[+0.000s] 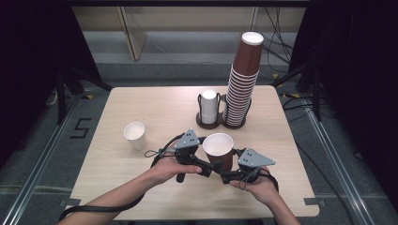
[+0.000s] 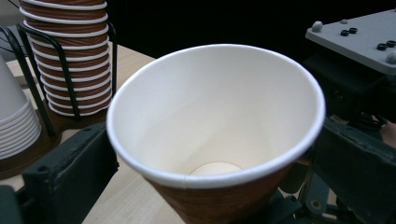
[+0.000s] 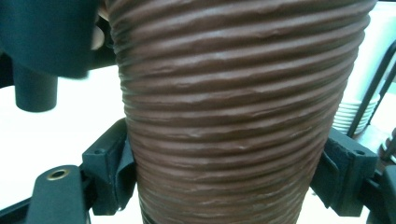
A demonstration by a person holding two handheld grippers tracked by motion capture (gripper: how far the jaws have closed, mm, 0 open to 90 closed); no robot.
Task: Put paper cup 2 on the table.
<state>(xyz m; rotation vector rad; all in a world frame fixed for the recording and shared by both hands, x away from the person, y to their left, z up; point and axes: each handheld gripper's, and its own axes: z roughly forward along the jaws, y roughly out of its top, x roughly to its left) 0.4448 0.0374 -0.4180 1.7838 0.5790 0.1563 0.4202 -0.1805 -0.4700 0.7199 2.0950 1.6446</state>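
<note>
1. Dark curtains and a grey floor surround a pale wooden worktop in the high view. Near its front edge, the brown cup stands upright between the left gripper and the right gripper. A lone white cup sits to the left. At the far side, a wire holder carries a short stack of white cups and a tall stack of brown cups.

2. In the left gripper view, the brown cup has its white mouth open and empty, and its rim sits between the two black jaws. The left jaw looks just beside the rim; whether either pad presses on it I cannot tell. The brown stack stands far left in the holder.

3. In the right gripper view, the ribbed wall of the brown cup sits between the jaws. They are partly closed, a pad bearing on each side low on the cup, so this gripper has hold of it.

4. Judging the step as separating or steadying this cup, the right grip should stay gentle enough not to crush the paper. The left jaws should take the rim squarely, then pull straight along the cup's axis, keeping it upright and well apart from the stacks.
</note>
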